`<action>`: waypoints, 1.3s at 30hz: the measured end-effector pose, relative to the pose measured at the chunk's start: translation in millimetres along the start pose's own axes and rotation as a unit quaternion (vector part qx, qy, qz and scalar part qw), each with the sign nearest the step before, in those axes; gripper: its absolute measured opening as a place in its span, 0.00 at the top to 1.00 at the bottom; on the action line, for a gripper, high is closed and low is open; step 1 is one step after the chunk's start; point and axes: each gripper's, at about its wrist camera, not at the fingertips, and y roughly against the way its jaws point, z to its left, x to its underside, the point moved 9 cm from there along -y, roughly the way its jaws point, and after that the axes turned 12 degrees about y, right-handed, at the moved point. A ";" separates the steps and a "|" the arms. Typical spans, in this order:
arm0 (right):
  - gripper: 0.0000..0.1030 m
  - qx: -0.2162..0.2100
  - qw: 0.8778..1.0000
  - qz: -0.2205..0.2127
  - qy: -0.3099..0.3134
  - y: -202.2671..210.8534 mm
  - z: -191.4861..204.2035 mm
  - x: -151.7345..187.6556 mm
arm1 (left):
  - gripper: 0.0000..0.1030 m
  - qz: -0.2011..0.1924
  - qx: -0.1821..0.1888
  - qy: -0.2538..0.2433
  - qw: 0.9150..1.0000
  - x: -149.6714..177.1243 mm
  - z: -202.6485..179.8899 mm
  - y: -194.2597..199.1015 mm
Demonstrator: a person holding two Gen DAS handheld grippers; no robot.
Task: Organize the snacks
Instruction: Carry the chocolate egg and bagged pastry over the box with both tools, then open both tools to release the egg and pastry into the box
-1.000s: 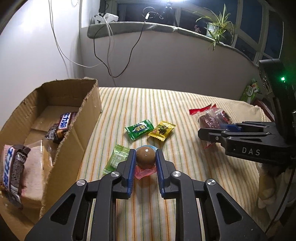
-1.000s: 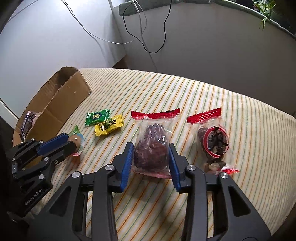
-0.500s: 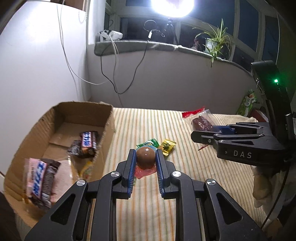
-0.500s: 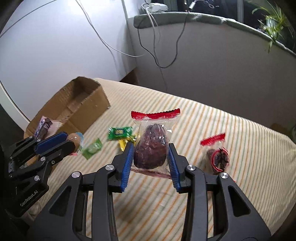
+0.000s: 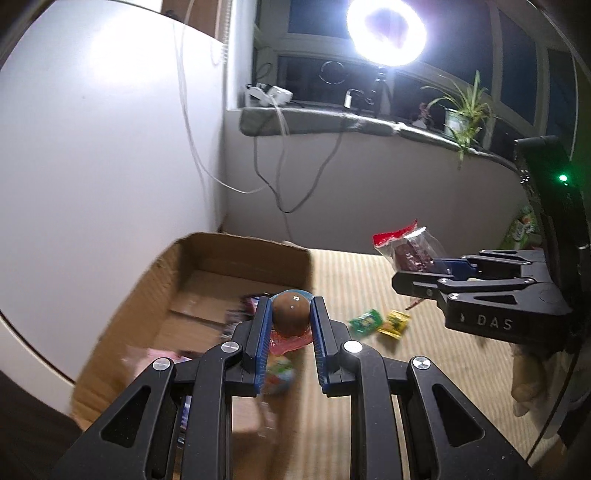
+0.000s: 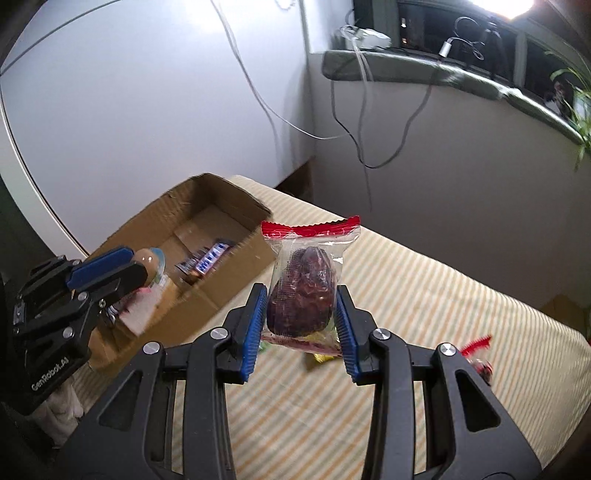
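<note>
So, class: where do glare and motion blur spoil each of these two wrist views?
Left wrist view: the ring light blows out to white glare, and the cardboard box interior smears with motion blur. Right wrist view: glare only clips the top right corner; the packet with the red strip at the right is blurred.

A ring light (image 5: 388,33) on the windowsill flares white against dark windows, the dim room's foreground motion-blurred (fisheye bending and blackening every edge).

Brown egg (image 5: 291,309), red-topped clear packet (image 6: 303,284), tan box (image 6: 207,236), striped cloth (image 6: 424,295).
</note>
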 end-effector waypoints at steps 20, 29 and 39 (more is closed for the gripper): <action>0.63 -0.039 0.998 0.002 0.045 -59.3 63.0 -56.2 | 0.81 -0.009 -0.036 0.034 0.999 -27.9 75.4 -8.5; 0.63 -0.049 0.998 0.010 0.050 -78.7 74.9 -61.3 | 0.81 -0.006 -0.038 0.041 0.998 -27.9 85.9 -10.8; 0.62 -0.050 0.997 0.015 0.053 -87.6 77.0 -61.5 | 0.81 -0.001 -0.037 0.046 0.998 -29.4 89.1 -14.7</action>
